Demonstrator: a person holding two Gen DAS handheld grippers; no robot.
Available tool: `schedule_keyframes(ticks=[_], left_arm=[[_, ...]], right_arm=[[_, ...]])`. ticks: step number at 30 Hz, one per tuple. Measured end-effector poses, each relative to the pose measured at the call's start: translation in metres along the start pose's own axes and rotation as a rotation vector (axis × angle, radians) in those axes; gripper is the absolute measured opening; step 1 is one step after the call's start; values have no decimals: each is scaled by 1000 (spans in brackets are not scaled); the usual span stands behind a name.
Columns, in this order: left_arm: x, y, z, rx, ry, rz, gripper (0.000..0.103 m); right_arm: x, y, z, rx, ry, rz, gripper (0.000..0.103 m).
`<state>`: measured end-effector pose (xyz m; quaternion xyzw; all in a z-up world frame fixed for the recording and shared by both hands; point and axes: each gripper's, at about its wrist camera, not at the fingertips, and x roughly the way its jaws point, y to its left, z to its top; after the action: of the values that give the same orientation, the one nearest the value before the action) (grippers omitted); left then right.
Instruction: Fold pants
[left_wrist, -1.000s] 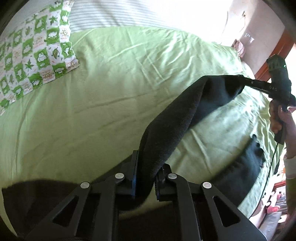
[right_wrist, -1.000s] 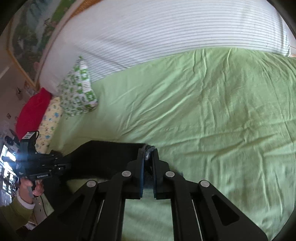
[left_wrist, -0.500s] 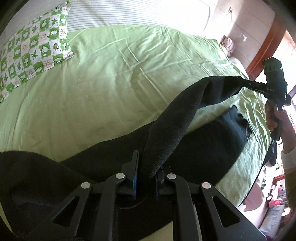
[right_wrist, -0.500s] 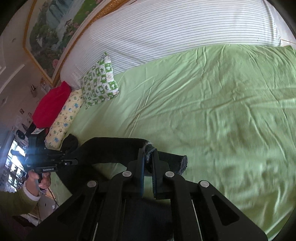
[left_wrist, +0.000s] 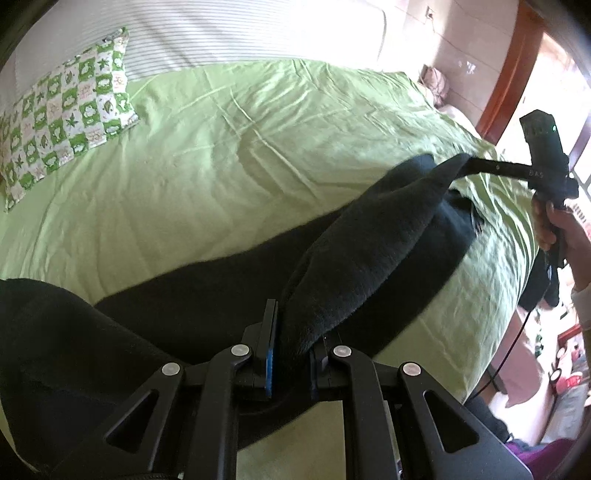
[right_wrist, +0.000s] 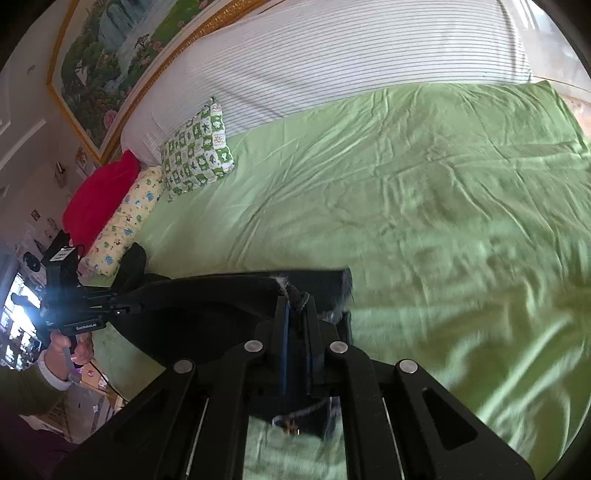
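Black pants stretch in a raised band between my two grippers above the green bed sheet. My left gripper is shut on one end of the band. My right gripper is shut on the other end; it also shows at the right of the left wrist view. More of the black fabric lies flat on the sheet under the band. In the right wrist view the pants run left to the left gripper.
A green-and-white patterned pillow lies at the bed's left, with a yellow pillow and a red one beside it. A striped white cover spans the far side. The bed's edge drops off at right, with clutter below.
Both grippers have moved further over the bed, carrying the held band forward. More black fabric now lies spread on the sheet beneath it. Both stay shut on the pants.
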<state>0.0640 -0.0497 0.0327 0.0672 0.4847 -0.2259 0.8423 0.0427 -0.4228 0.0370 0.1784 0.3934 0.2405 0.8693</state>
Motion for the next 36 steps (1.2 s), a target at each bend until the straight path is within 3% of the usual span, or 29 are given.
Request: schedule_keyframes(ticks=[15, 16, 19, 21, 25, 29, 32, 34, 36], left_arm=[[32, -10, -28, 57, 30, 34, 13], [35, -10, -28, 61, 32, 34, 13], [41, -12, -29, 67, 32, 41, 17], [41, -12, -30, 64, 25, 41, 25], [39, -14, -32, 66, 19, 32, 32], [27, -18, -37, 71, 1, 17, 58], [12, -17, -42, 58, -20, 13, 61], [2, -12, -45, 30, -34, 6, 61], [-8, -2, -48, -9, -51, 4, 62]], right_arm=[[8, 3, -54, 8, 76, -119, 7], [9, 1, -56, 9, 82, -132, 2], [8, -2, -61, 20, 91, -155, 3], [8, -1, -62, 17, 92, -163, 3], [8, 12, -62, -20, 96, -206, 3], [1, 13, -65, 16, 89, -230, 3], [-12, 19, -65, 41, 53, -255, 13], [-24, 25, -64, 61, 8, -230, 38], [-33, 37, -62, 63, -46, -187, 45]])
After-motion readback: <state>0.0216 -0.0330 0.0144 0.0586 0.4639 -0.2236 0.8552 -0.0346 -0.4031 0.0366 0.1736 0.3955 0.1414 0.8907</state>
